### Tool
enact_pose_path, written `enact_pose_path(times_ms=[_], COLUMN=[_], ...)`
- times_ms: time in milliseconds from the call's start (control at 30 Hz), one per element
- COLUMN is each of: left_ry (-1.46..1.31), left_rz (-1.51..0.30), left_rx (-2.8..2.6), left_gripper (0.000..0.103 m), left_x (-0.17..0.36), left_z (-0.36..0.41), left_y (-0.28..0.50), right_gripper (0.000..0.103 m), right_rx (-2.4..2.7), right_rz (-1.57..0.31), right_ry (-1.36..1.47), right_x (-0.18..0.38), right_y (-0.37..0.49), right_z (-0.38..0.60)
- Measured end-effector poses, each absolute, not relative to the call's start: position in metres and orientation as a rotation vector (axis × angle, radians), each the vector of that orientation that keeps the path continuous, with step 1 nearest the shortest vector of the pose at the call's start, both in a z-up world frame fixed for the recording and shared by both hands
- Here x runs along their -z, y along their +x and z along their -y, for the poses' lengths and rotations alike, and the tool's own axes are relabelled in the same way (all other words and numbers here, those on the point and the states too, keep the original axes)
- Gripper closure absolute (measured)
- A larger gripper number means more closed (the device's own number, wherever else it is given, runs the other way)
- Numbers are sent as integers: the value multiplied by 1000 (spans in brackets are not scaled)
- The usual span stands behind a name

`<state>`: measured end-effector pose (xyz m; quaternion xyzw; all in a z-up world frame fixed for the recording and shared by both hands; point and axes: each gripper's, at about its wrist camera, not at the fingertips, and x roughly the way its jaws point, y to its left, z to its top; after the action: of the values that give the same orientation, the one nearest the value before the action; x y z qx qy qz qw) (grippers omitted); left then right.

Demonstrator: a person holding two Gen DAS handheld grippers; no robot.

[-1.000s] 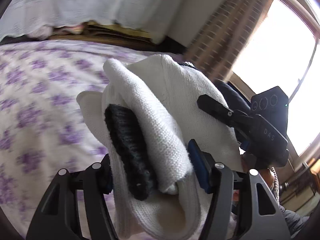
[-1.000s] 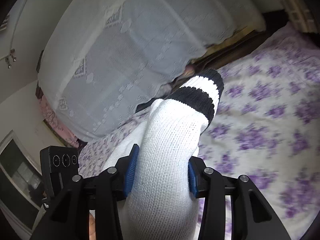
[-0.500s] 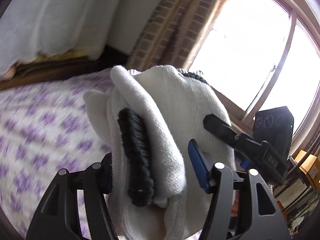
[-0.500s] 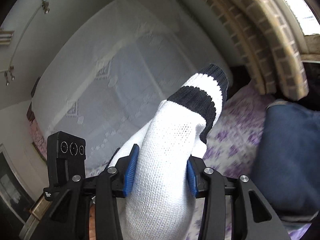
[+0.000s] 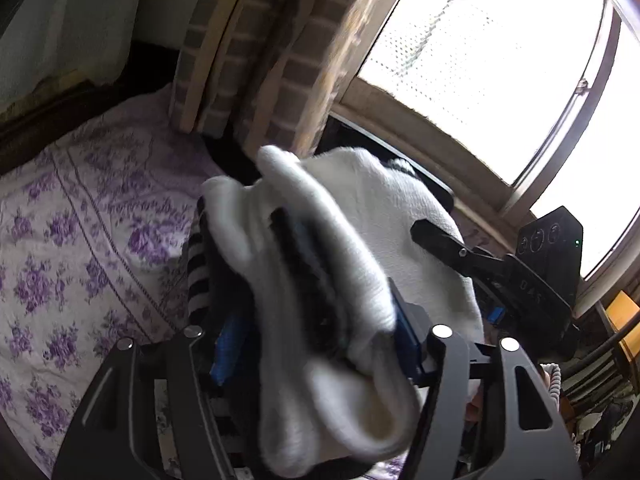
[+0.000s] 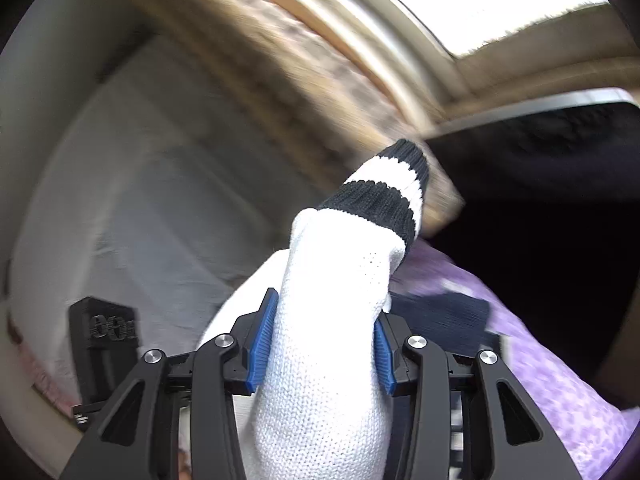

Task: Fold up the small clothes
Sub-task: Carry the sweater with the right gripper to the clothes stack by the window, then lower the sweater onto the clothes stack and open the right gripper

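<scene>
A: Jaw status?
B: I see both clamped on the white knit sock with black cuff stripes (image 6: 332, 360): right gripper (image 6: 322, 344) mid-body, left gripper (image 5: 316, 348) on its bunched fold, held above the purple floral bedspread (image 5: 80, 248).

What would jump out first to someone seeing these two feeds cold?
The white sock with black cuff stripes fills the middle of the right wrist view, clamped in the right gripper. In the left wrist view, the left gripper pinches the bunched white fabric over the purple-flowered bedspread, with the bright window glaring at upper right.
</scene>
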<state>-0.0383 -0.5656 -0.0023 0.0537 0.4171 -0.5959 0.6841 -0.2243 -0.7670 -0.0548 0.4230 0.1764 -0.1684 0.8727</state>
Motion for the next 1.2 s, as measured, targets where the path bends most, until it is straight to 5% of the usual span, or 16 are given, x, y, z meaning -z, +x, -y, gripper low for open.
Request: enact_pose_path(times_ms=[67,133,1033,1200], left_ry=[104,97,267,329], left_rz=[-960,-999,-703,-661], left_rx=[1298,1295,1065,1008], left_gripper=[14,7,5,5], left_x=[21,34,-60,-72], left_z=[564,563,510,511], left_y=[-28,-24,-84,-109], right_gripper=[43,39,4,4], right_rx=[346,323,462,477], right_rz=[-393,-361,-376,-435], right_ry=[923,935,595,566], right_x=[87,95,-15,-32], right_y=[-222,-224,-284,-294], right_z=[776,778,699,680])
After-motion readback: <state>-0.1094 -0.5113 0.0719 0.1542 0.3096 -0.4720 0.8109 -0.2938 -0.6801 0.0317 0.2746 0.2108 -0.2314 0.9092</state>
